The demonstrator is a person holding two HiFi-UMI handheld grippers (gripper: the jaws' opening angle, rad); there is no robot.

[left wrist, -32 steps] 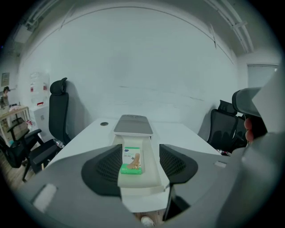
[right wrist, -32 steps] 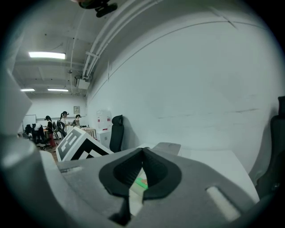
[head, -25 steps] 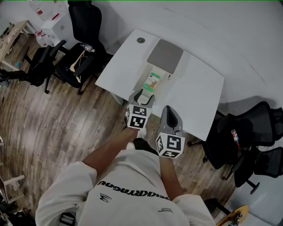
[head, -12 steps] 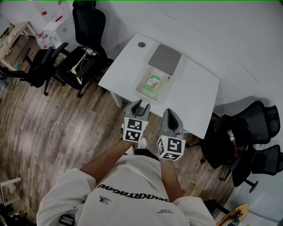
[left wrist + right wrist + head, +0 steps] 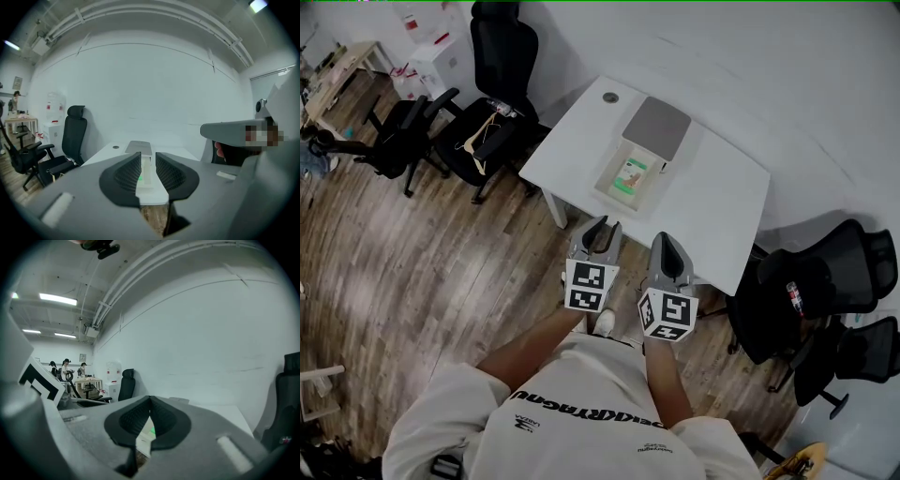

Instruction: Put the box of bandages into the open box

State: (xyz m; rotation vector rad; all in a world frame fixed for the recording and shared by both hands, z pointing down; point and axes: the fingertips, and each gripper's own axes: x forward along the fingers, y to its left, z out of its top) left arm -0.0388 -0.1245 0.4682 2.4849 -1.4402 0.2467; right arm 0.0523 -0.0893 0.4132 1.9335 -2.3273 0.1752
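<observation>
The box of bandages lies inside the open box on the white worktop (a grey flap lies behind it); the left gripper is closing, a narrow gap left, nothing between its jaws; the right gripper has its jaws together, empty.

No text can be read for certain. Black lettering on the person's white shirt, behind the fingers, runs upside down. Green print on the box of bandages, ahead of them, is too small.
</observation>
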